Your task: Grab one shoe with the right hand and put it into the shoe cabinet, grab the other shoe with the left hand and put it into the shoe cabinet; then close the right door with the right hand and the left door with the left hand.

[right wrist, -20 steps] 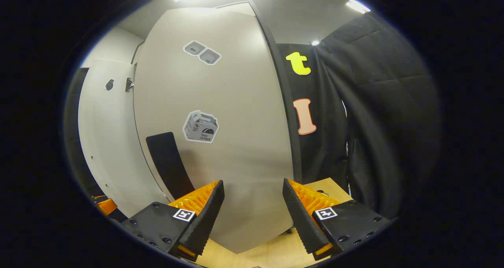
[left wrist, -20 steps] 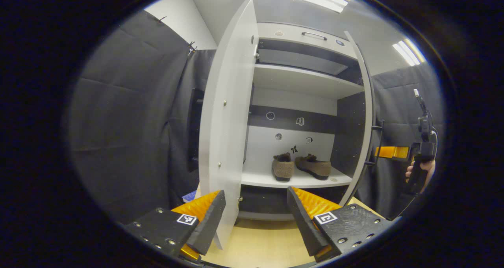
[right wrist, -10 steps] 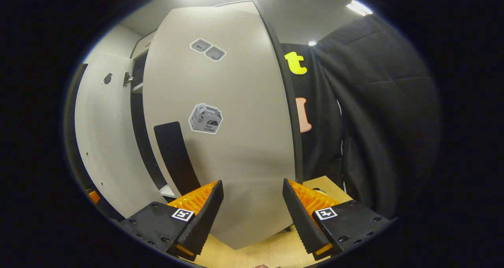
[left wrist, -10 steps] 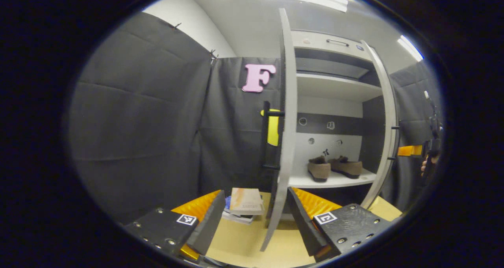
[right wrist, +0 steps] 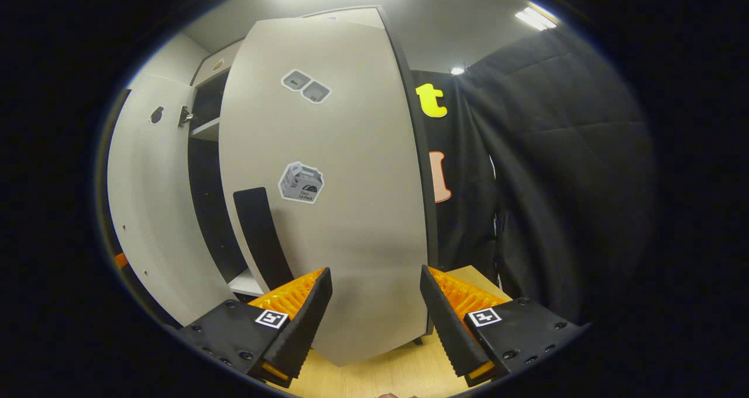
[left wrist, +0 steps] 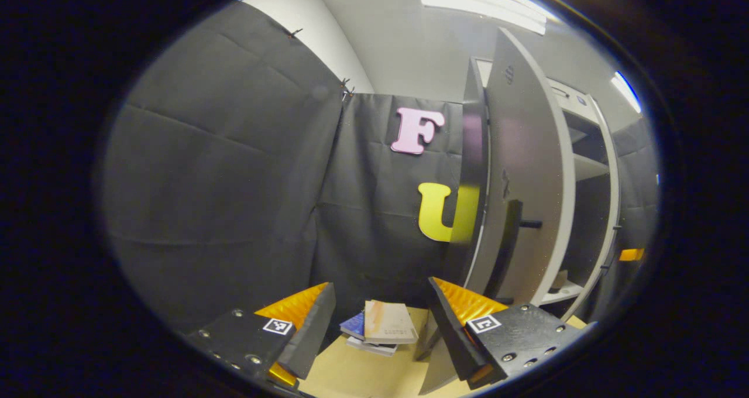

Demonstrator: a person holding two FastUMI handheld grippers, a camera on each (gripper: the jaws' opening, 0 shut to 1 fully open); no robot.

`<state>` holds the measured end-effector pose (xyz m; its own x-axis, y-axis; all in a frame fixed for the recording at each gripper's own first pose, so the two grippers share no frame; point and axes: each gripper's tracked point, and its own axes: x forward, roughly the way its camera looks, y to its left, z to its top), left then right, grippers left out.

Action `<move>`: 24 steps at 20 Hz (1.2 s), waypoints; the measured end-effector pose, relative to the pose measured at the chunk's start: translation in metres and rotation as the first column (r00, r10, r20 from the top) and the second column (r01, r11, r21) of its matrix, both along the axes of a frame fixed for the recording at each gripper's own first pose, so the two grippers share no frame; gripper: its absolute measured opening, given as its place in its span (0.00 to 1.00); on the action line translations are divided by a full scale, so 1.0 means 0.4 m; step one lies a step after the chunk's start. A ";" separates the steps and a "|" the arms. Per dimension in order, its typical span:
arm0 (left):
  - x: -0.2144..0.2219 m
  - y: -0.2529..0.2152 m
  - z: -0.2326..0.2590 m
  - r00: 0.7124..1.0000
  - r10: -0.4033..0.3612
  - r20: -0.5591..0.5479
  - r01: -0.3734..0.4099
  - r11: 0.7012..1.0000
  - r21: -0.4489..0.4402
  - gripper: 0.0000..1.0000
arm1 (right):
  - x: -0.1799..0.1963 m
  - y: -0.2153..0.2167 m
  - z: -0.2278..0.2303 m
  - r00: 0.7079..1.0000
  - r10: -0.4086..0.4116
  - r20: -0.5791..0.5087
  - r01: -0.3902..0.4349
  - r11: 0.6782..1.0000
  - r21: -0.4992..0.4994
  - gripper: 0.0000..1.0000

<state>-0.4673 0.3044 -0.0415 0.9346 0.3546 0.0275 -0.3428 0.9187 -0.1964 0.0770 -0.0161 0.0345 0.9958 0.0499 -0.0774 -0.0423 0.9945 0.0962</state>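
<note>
In the left gripper view the cabinet's left door (left wrist: 524, 170) shows its outer face with a black handle (left wrist: 504, 243). It stands just right of my open left gripper (left wrist: 379, 285), which holds nothing. Past the door's edge lies the cabinet's inside (left wrist: 587, 210), with a small tan shape (left wrist: 560, 279) on the lower shelf, too small to identify. In the right gripper view the right door (right wrist: 345, 199) stands close in front of my open right gripper (right wrist: 374, 272), its black handle (right wrist: 260, 234) to the left. The left door's inner face (right wrist: 146, 210) stands beyond a dark gap.
A stack of books (left wrist: 383, 326) lies on the wooden floor (left wrist: 351, 369) by the black cloth wall, left of the left door. The cabinet stands on a wooden surface (right wrist: 404, 369). Black cloth (right wrist: 556, 181) hangs close on the right of the right door.
The left gripper view has swung round the left door: first its inner face and both shoes showed, now its outer face and handle, with the shoes hidden. The right gripper view shifted slightly.
</note>
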 end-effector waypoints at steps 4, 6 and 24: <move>0.090 0.036 0.046 0.997 -0.072 -0.022 0.073 0.995 0.068 0.91 | 0.000 0.001 -0.006 0.999 -0.033 -0.020 0.033 0.999 -0.008 0.96; 0.130 0.026 0.066 0.992 -0.124 -0.036 0.127 0.985 0.119 0.91 | -0.007 -0.011 -0.012 0.998 -0.056 -0.026 0.056 0.998 -0.008 0.96; 0.227 -0.163 0.095 0.922 -0.387 -0.033 0.386 0.902 0.193 0.90 | -0.072 -0.069 -0.129 0.990 -0.117 -0.080 0.122 0.991 0.062 0.96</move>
